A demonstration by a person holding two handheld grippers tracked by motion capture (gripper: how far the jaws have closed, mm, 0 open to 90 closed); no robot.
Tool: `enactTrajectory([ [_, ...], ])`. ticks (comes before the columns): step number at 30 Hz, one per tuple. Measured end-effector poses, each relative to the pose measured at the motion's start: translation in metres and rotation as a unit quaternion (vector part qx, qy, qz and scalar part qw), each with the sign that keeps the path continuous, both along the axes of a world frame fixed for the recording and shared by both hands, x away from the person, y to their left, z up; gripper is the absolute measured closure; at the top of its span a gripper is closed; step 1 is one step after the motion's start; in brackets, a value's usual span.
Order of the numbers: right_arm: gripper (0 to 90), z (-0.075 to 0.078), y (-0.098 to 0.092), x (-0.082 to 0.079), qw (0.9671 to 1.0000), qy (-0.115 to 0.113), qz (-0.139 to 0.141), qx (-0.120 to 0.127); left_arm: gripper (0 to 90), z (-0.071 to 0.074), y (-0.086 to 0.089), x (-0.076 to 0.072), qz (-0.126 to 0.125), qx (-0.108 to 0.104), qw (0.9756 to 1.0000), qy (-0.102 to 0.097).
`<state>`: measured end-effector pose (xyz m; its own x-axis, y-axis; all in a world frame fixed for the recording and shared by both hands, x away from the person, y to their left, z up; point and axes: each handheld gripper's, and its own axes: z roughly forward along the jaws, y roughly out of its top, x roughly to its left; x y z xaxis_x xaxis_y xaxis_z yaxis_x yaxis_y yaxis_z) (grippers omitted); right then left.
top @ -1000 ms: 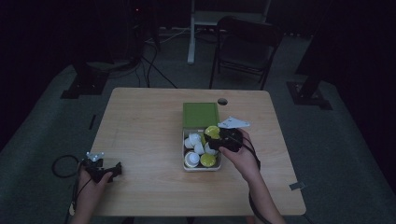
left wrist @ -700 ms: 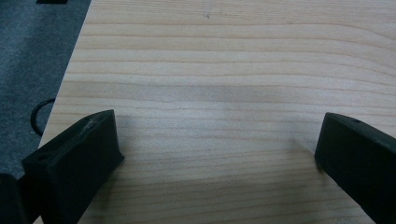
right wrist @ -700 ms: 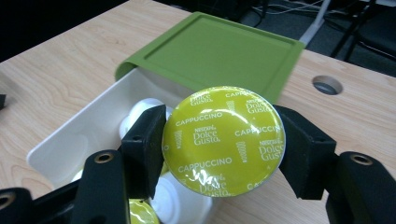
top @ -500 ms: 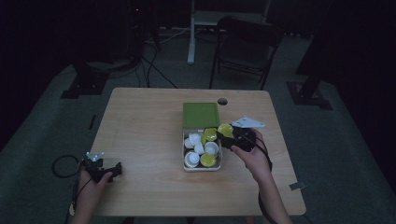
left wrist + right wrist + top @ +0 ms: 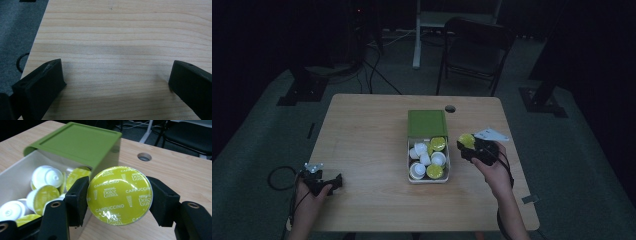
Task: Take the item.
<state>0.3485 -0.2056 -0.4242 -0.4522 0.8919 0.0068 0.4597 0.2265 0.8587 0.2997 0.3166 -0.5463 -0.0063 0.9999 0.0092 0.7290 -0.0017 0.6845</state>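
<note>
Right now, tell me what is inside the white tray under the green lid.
The white tray holds coffee capsules, some showing yellow-green foil tops, others white undersides. The green lid covers its far part, so anything there is hidden.

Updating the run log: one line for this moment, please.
right gripper: shut on coffee capsule | beside box | left gripper: open, over table

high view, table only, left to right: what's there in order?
Left hand-held gripper → box of capsules → right hand-held gripper holding a yellow capsule → white paper.
</note>
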Motion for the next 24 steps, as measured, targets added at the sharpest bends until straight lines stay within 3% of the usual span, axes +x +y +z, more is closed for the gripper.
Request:
enactTrajectory([
  [13,38.3,-0.017,-0.027,-0.005,0.9991,0.004,-0.042,-0.006,0.2,0.000,0.000,0.000,0.000,0.000,1.0000,0.000],
  [24,38.3,-0.036,-0.045,-0.008,0.9964,0.002,-0.084,-0.008,0.2,0.000,0.000,0.000,0.000,0.000,1.0000,0.001],
])
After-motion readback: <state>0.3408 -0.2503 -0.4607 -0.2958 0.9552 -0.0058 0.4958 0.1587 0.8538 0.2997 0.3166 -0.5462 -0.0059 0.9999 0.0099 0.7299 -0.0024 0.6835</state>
